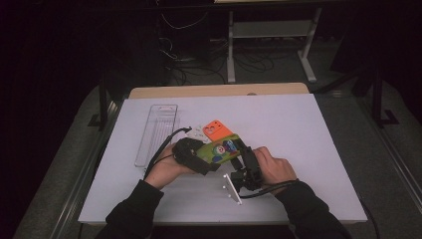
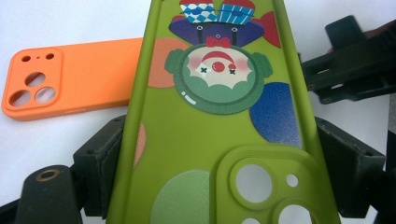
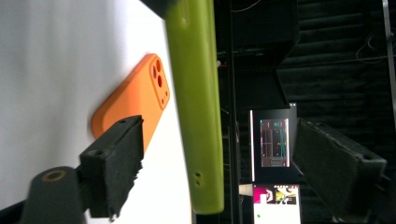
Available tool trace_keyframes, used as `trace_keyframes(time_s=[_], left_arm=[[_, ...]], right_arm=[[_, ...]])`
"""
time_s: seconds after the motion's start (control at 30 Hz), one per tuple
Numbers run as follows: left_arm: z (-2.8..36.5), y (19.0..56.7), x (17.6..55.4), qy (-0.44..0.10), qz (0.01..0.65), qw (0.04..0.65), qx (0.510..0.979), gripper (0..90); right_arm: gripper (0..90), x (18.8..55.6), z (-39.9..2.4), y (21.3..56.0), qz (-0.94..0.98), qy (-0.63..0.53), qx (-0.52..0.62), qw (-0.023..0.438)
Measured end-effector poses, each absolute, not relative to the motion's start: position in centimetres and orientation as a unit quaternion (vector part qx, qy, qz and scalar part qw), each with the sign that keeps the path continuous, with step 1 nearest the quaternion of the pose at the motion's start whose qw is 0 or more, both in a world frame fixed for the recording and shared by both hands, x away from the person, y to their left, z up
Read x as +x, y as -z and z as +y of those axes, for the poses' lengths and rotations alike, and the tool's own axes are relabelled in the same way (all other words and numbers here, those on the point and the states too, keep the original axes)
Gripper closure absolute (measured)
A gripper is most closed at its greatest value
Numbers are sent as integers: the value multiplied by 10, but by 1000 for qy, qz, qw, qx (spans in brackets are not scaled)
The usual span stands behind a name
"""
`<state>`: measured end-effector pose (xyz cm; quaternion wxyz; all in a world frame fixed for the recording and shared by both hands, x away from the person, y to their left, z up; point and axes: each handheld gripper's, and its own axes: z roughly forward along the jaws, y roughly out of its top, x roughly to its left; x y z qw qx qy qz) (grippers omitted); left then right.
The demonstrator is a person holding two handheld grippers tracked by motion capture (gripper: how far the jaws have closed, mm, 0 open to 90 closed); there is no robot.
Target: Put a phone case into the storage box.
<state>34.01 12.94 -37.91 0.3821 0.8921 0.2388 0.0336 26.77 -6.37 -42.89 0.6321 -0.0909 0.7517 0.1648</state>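
Green phone case (image 2: 210, 140) clamped across its width in left gripper (image 1: 191, 155) above the table, long axis reaching toward right gripper (image 1: 244, 167), whose open jaws straddle the case's free end edge-on, without touching.

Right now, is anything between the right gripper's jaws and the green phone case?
Nothing visible. The green phone case, clamped by the left gripper, hangs edge-on between the right gripper jaws with open gaps either side.

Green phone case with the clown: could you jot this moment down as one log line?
left gripper: shut on green phone case | right gripper: open, jaws either side of case, pads apart | orange phone case: lying on table
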Motion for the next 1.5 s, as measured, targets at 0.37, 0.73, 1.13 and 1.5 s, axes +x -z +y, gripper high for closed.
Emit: trace_keyframes(time_s=[0.37,0.73,1.13,1.5], left_arm=[[130,379,340,-31,219,376,900,154],[129,380,338,-26,220,379,899,154],[128,380,339,-26,218,375,900,154],[127,381,339,-23,217,379,899,150]], right_arm=[[418,263,-59,433,756,-149,-110,628],[563,262,-59,437,758,-137,-118,626],[717,260,-59,438,759,-139,-123,624],[753,259,-59,437,762,-136,-117,622]])
